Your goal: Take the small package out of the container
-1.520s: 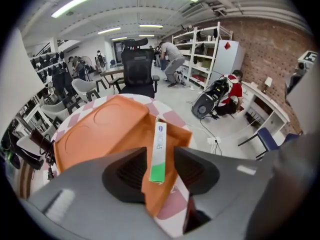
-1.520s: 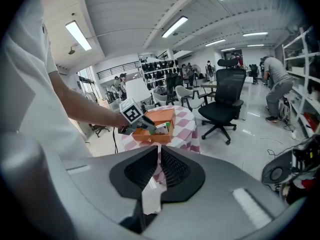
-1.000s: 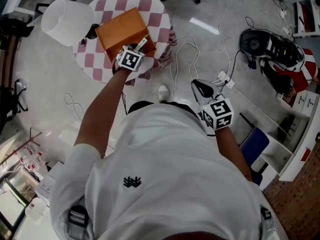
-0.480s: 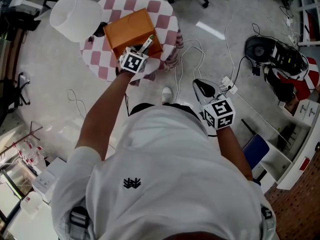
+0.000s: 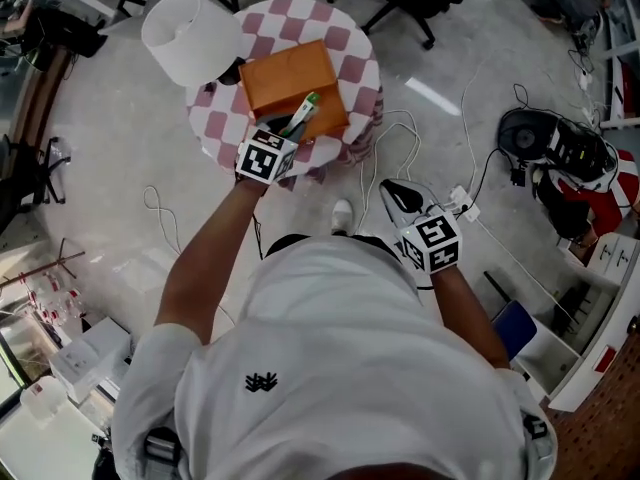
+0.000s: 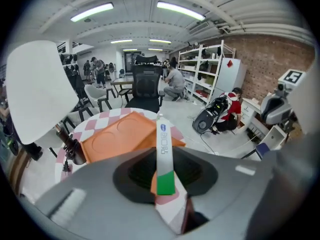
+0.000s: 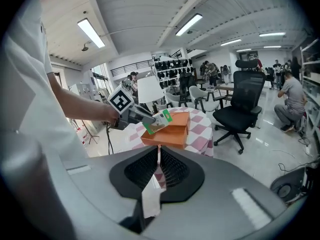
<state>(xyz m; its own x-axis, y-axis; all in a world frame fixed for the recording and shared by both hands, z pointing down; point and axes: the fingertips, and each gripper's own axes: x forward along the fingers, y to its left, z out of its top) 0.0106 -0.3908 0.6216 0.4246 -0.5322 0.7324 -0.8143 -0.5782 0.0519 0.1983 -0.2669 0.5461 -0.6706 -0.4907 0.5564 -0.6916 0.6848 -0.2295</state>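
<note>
An open orange box (image 5: 285,73) sits on a round table with a red-and-white checked cloth (image 5: 222,123). Just above the box's near edge, my left gripper (image 5: 290,130) is shut on a small white-and-green package (image 5: 302,114); its jaws have just been closing on it. The left gripper view shows the package (image 6: 163,149) edge-on between the jaws, with the box (image 6: 117,136) behind. In the right gripper view the left gripper (image 7: 142,118) holds the package (image 7: 159,120) over the box (image 7: 172,134). My right gripper (image 5: 393,183) hangs near my waist, shut and holding nothing.
A white lampshade (image 5: 190,33) stands at the table's far left. A black office chair (image 7: 247,99) stands beyond the table. White cables (image 5: 400,128) trail across the floor, with a black-and-red machine (image 5: 560,148) and white shelves (image 5: 600,298) to the right.
The left gripper has lifted up and back out of the box with the package in its jaws. The right gripper has shifted slightly sideways.
</note>
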